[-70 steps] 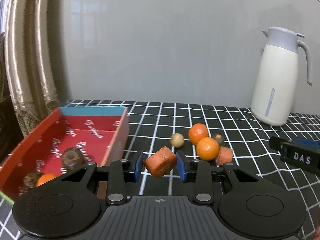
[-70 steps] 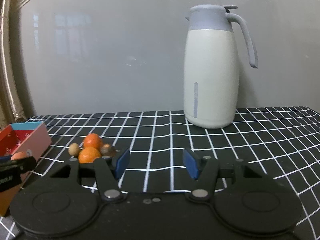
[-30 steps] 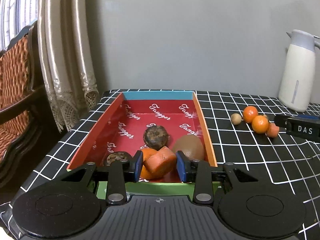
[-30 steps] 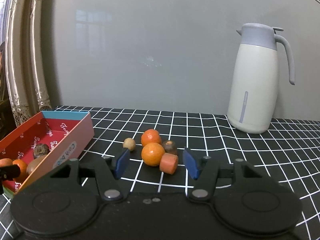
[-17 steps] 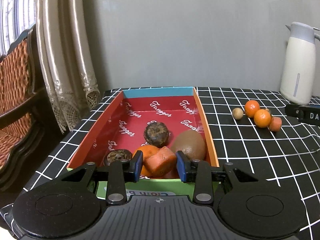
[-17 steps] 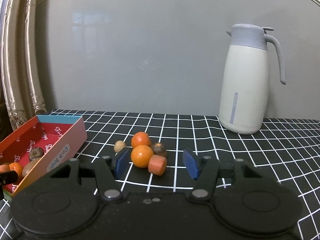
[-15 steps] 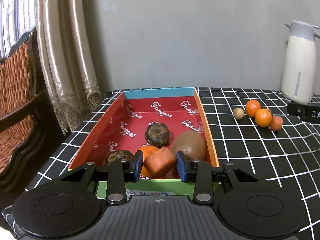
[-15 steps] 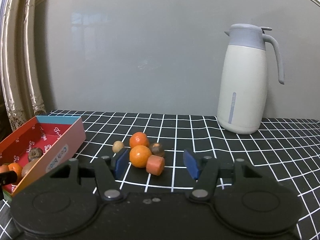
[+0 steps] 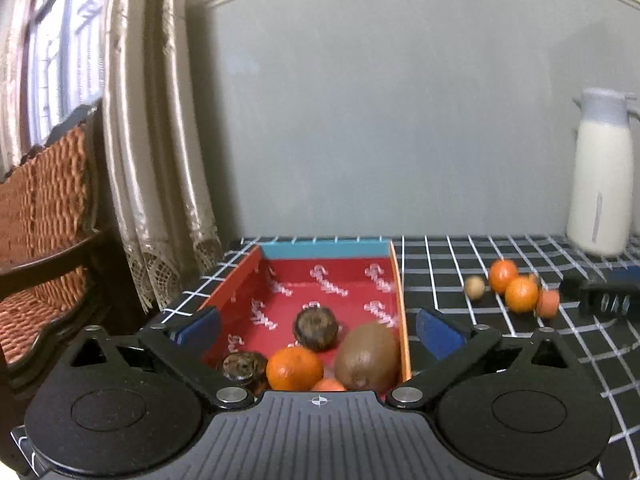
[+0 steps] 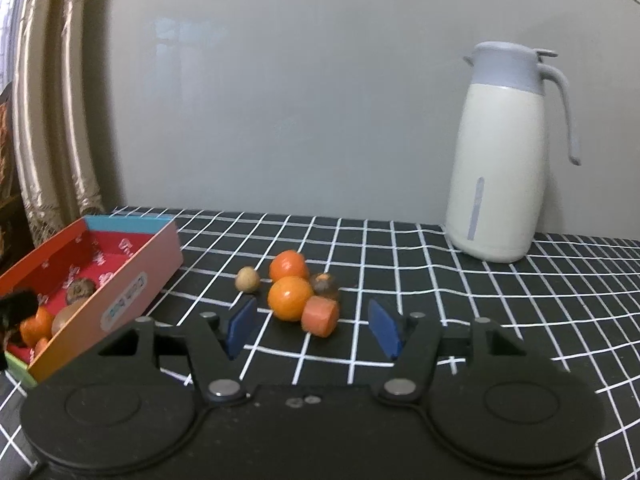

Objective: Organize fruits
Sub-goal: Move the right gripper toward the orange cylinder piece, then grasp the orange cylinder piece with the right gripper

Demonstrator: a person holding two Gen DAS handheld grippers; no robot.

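The left tongs [image 9: 318, 326] are opening, empty, over the box [image 9: 398, 300] at the worktop's left edge. The right tongs [image 10: 312, 326] stand spread before the carrot chunk [image 10: 320, 316]: firm, light, best pinched across its curved sides.

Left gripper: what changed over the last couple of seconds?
The left gripper carried a carrot chunk from the table to the red box; its jaws are opening and the chunk now lies in the box by the orange and kiwi. The right gripper stayed open and empty near the loose fruit.
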